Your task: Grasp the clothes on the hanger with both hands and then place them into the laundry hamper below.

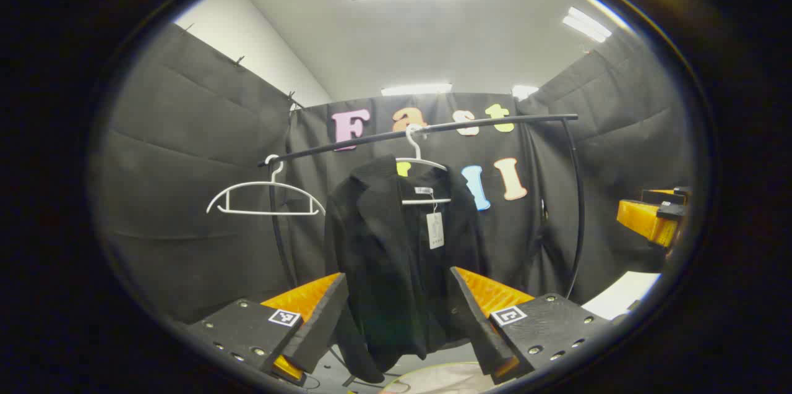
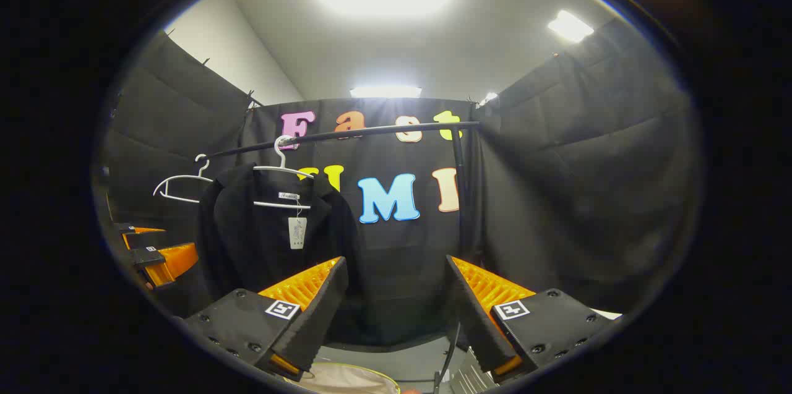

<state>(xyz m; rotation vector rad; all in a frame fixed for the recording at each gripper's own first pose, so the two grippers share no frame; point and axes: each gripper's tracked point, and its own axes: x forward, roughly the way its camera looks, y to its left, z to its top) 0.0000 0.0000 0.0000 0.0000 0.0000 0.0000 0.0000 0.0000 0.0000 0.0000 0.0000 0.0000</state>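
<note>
While the black jacket hung mid-rail, your left gripper stood released. Right gripper: likewise spread, grasping nothing.

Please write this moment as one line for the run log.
phase: approach | left tool: open, facing jacket | right tool: open | jacket: on hanger | hamper: below

We log 1 black rail, ahead of both grippers, carrying 2 white hangers, 1 holding a black jacket.
</note>
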